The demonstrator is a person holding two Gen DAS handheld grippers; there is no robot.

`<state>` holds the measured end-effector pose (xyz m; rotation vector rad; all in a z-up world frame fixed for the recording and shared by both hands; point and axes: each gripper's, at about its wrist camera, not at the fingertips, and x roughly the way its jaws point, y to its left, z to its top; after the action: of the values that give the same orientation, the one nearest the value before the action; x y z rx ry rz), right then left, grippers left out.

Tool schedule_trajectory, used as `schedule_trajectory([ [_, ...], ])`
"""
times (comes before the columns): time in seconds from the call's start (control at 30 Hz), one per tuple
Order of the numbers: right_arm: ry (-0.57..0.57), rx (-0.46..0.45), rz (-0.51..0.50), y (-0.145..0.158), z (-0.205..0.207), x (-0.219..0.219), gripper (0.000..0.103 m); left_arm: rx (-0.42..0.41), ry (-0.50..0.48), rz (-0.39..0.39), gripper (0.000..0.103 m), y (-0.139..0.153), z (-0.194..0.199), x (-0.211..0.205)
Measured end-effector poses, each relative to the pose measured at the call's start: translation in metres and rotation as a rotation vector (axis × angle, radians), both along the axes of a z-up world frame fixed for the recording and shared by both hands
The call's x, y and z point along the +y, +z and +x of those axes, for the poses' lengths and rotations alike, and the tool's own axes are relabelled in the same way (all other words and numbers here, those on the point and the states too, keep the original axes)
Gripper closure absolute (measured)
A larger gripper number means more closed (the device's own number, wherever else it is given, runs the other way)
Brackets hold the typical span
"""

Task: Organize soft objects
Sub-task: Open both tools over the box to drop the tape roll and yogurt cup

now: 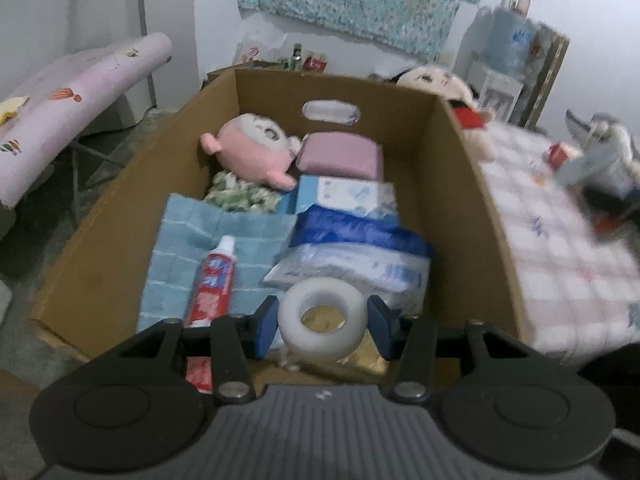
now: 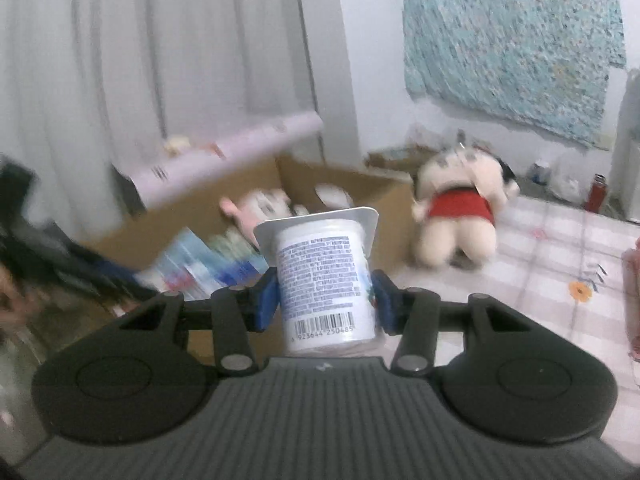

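My left gripper (image 1: 323, 320) is shut on a white roll of tape (image 1: 323, 316), held over the near end of an open cardboard box (image 1: 472, 184). Inside lie a pink plush (image 1: 248, 150), a pink pack (image 1: 340, 156), a blue towel (image 1: 224, 240), a toothpaste tube (image 1: 214, 280) and blue-and-white tissue packs (image 1: 356, 236). My right gripper (image 2: 326, 300) is shut on a white yogurt cup (image 2: 326, 276), held right of the box (image 2: 360, 188). A plush doll in red (image 2: 460, 208) lies face down on the checked cloth.
The box stands beside a bed with a pink-and-white checked cloth (image 1: 560, 240). A pink padded bench (image 1: 68, 100) is at the left. A doll (image 1: 452, 96) sits behind the box's far right corner. Floral cloth (image 2: 512, 40) hangs on the wall.
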<state>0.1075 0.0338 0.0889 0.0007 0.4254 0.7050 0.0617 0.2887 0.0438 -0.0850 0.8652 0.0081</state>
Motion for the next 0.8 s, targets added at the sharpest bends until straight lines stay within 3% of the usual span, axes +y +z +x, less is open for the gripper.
schedule_trajectory([
  [0.13,0.103,-0.022,0.071,0.028,-0.021,0.013,0.055,0.054,0.004,0.032,0.054,-0.004,0.0,0.005],
  [0.23,0.156,-0.108,-0.047,0.035,-0.032,0.047,0.055,0.127,-0.001,0.041,0.054,-0.014,0.005,0.009],
  [0.37,0.25,-0.008,-0.042,0.035,-0.022,0.077,0.055,0.208,-0.024,0.108,0.054,-0.025,0.015,0.012],
  [0.6,0.302,0.106,-0.09,0.028,-0.005,0.115,0.055,0.38,-0.081,0.174,0.05,-0.048,0.04,0.025],
  [0.67,0.315,0.125,-0.12,0.024,-0.001,0.127,0.055,0.376,-0.074,0.17,0.034,-0.05,0.039,0.03],
  [0.8,0.38,0.186,-0.206,0.009,0.003,0.155,0.055,0.268,-0.016,0.098,0.028,-0.029,0.027,0.044],
])
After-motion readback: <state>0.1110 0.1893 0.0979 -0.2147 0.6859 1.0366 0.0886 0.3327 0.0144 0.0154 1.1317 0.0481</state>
